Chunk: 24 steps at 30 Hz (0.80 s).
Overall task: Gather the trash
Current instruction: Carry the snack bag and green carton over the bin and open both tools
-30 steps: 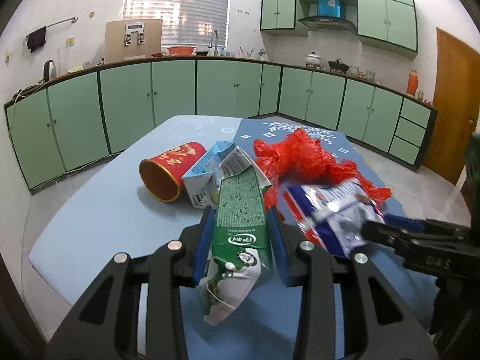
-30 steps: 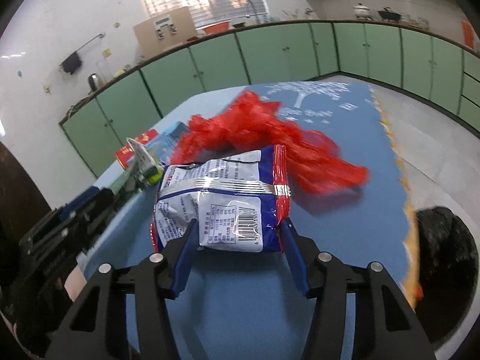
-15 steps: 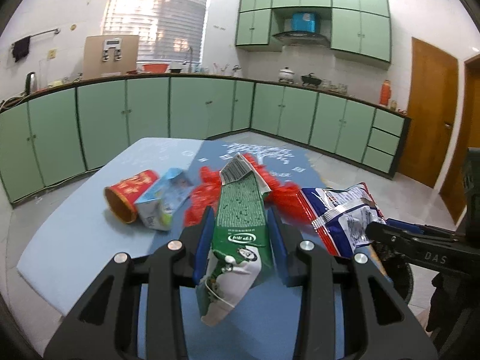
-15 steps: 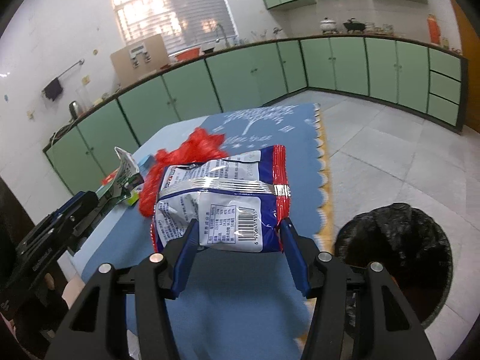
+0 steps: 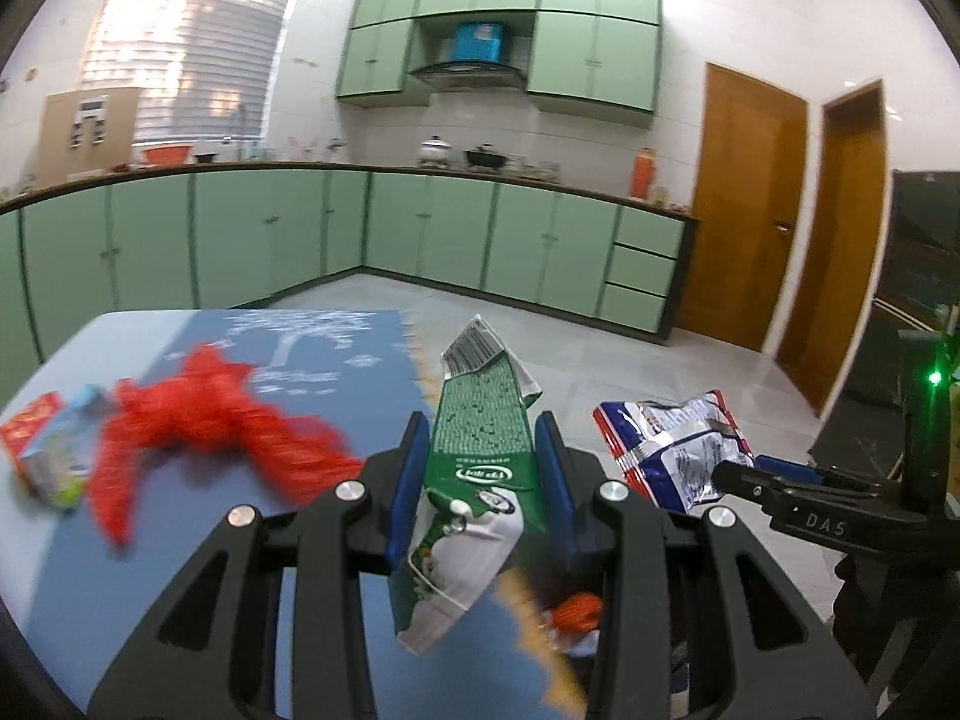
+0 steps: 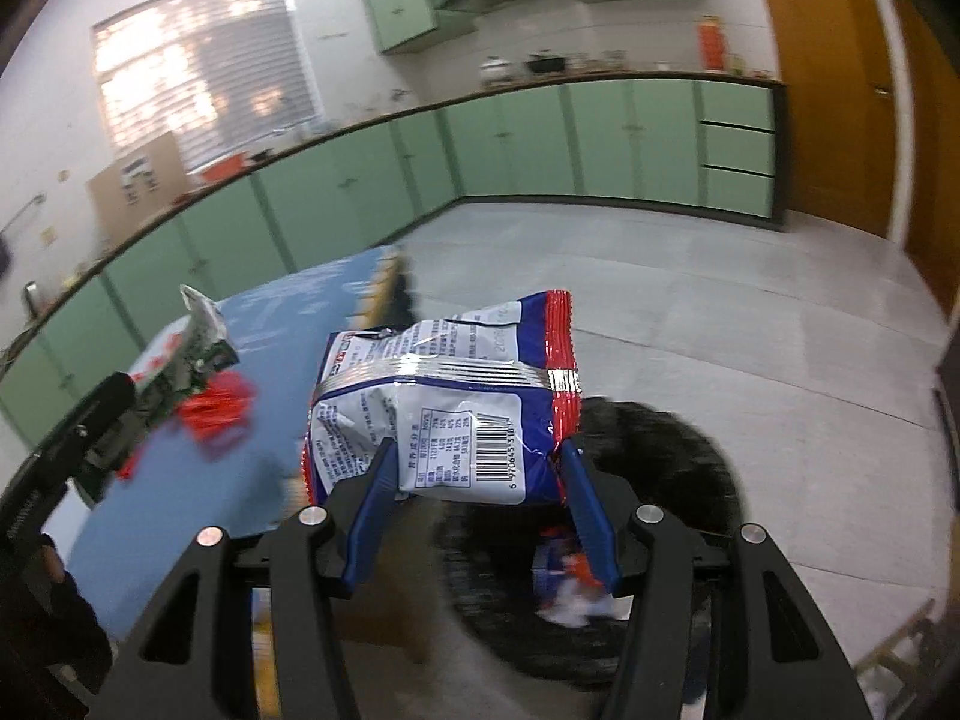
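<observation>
I am clamping my left gripper [image 5: 483, 480] on a flattened green carton [image 5: 480, 468], its blue pads pressing both long sides, jaws partway in. I am clamping my right gripper [image 6: 477, 498] on a blue-and-red snack bag [image 6: 444, 396], jaws wider, gripping its lower corners.

The bag is hanging above the black bin [image 6: 660, 462] on the floor, just past the surface's right edge. The carton is sitting over that edge [image 5: 420, 360], not plainly over the bin.

Risk, as I judge it: letting go of the carton here could drop it on the floor or the surface edge; the light bag could flutter and miss.

Red plastic [image 5: 204, 420], a small carton [image 5: 60, 456] and a red cup [image 5: 30, 426] are lying near the surface's left edge.
</observation>
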Tool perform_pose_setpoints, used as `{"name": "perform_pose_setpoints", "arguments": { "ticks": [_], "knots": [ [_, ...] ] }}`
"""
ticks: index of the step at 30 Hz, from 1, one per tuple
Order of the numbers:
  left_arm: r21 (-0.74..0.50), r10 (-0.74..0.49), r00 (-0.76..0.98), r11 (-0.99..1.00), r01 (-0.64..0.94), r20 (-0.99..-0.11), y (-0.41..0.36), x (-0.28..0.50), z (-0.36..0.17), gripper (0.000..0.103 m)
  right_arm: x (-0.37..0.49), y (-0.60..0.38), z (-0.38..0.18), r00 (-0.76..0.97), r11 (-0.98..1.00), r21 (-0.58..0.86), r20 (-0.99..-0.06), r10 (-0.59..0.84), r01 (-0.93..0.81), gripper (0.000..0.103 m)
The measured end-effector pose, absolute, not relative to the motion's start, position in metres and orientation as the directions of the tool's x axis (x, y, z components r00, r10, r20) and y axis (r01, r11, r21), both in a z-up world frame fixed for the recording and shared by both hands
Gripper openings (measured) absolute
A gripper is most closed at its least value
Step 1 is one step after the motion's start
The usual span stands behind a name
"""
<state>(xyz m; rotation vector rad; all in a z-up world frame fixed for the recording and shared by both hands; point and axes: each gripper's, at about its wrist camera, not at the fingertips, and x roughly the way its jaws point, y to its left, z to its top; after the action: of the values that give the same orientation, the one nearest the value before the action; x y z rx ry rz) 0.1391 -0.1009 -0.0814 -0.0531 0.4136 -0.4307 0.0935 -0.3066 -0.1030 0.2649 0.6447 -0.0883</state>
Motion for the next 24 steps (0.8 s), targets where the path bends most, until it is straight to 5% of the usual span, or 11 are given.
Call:
{"name": "perform_pose_setpoints", "arguments": {
  "ticks": [10,24],
  "knots": [
    [-0.173,-0.485,0.751,0.871,0.46,-0.448,-0.204,0.181,-0.121,0.035,0.111,-0.373,-0.153,0.74,0.935,0.217,-0.669,-0.066,0.279,0.055],
    [-0.196,-0.494,0.682,0.861,0.469,-0.539,-0.235,0.22,-0.149,0.041,0.125,-0.412,-0.177,0.687,0.909,0.235,-0.723,-0.074,0.345,0.066]
  ]
}}
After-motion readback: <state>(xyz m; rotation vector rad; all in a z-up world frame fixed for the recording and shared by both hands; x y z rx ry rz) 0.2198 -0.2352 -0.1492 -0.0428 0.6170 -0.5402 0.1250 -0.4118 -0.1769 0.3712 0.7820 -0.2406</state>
